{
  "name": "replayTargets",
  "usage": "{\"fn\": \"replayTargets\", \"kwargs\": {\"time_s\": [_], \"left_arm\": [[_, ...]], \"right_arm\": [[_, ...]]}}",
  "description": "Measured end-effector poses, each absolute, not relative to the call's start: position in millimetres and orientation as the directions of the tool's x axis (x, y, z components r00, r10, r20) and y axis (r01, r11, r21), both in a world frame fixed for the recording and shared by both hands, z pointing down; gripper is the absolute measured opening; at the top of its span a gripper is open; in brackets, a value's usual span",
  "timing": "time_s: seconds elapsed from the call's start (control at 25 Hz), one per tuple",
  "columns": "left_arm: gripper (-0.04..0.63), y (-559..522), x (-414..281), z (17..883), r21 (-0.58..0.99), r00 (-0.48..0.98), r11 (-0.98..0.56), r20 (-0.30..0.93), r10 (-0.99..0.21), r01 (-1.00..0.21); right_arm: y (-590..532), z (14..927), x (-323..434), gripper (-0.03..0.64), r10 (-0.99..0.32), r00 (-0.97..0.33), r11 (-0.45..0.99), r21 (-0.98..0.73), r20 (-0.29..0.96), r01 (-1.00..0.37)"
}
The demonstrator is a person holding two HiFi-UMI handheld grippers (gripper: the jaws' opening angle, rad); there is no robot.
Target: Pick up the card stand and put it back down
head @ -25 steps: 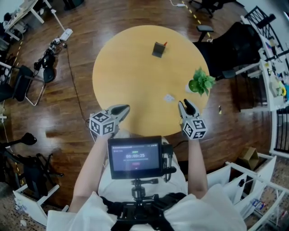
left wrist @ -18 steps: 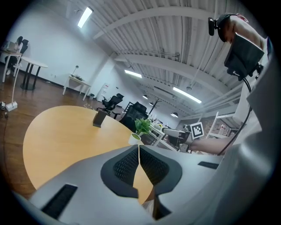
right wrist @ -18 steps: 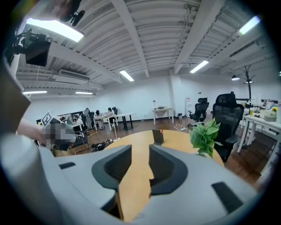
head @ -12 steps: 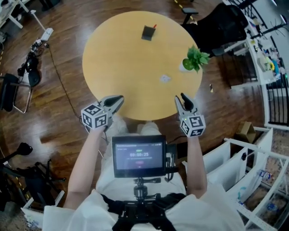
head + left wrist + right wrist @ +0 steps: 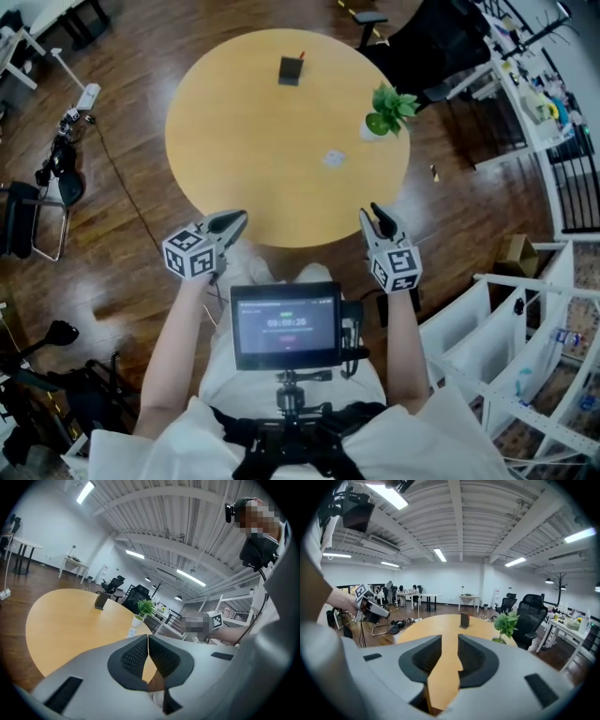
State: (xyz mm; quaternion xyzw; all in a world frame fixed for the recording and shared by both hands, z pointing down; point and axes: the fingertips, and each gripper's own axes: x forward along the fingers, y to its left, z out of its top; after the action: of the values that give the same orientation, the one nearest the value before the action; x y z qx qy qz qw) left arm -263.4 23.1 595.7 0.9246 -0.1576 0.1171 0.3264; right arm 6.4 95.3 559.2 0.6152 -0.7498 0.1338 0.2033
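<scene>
The card stand (image 5: 291,70) is parked at the far side of the desk (image 5: 234,159), so a long reach is needed first. The right tongs (image 5: 378,215), parted, empty and just narrowed a bit, should be kept wide for it. The left tongs (image 5: 234,221) are clenched on nothing.

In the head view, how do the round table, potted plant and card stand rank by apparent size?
Largest to smallest:
round table, clearly
potted plant
card stand, somewhat smaller than the plant

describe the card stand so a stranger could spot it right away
Find the round yellow table. Near its far edge stands the card stand. It is the only dark, boxy thing, with a red tip; the plant is green and the small flat item white.
</scene>
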Motion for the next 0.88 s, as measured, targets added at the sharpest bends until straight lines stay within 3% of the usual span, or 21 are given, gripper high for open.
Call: {"fn": "replayTargets", "kwargs": {"time_s": [0.44,0.88], "left_arm": [[0.000,67,-268,577,0.545,0.898,-0.725,0.363,-0.247,-0.420],[0.000,136,-204,574,0.572,0.893,-0.703,0.397,-0.214,-0.423]], "right_arm": [[129,540,36,0.114,-0.902,-0.169,0.150,-0.079,0.397,-0.986],[209,521,101,0.112,-0.911,-0.167,0.102,-0.187,0.376,-0.977]]}}
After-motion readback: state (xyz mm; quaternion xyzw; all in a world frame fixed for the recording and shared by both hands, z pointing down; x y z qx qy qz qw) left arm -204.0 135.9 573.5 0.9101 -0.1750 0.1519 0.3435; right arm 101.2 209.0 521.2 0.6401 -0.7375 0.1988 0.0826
